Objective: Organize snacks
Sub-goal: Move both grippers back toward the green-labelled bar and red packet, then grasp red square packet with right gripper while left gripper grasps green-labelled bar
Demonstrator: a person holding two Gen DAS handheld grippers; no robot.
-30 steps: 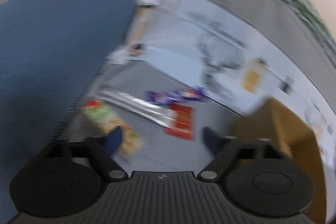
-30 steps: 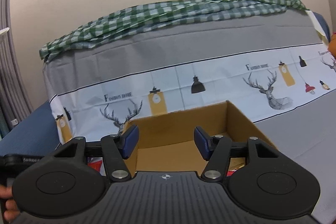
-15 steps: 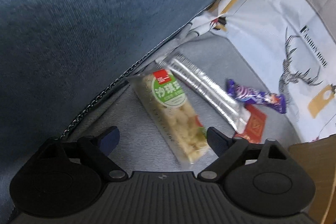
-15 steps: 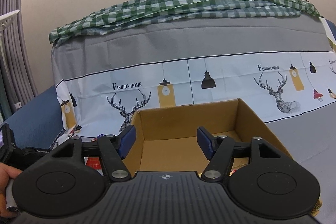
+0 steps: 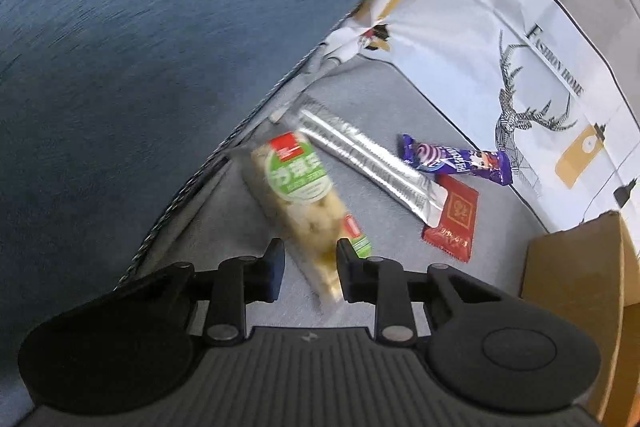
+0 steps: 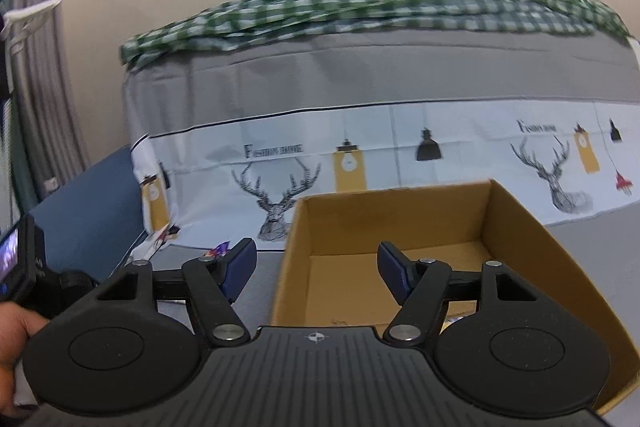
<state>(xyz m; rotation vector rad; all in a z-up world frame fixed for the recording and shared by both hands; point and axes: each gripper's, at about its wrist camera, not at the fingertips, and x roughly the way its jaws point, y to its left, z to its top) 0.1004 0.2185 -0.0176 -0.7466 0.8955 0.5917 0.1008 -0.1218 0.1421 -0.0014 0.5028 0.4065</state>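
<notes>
- The left gripper [image 5: 310, 269] has its jaws drawn close around the near end of the green-labelled snack bar [image 5: 306, 203]. The pads flank the wrapper, but motion blur hides whether they press it, so contact cannot be confirmed.
- The bar lies flat on the grey cloth [image 5: 384, 99], running away from the left tongs and slightly to their left.
- Beyond and to the right of the left tongs lie a silver stick pack [image 5: 360, 163], a purple candy wrapper [image 5: 456, 161] and a red sachet [image 5: 454, 217]. The silver pack's end rests on the red sachet.
- The cardboard box [image 6: 404, 223] stands at the far right of the left tongs. Seen from the right wrist, it sits open just ahead of the right gripper [image 6: 316, 267].
- The right gripper is spread wide and carries nothing; its left finger is outside the box wall, its right finger over the box.
- Judged step: grasping the first snack, with no snack clearly visible in the box.
- The next move likely calls for a firm pinch, a lift clear of the cloth, and a carry rightward over the box rim.
- The slick, thin wrapper may slip or swing if it is gripped only at its end.
</notes>
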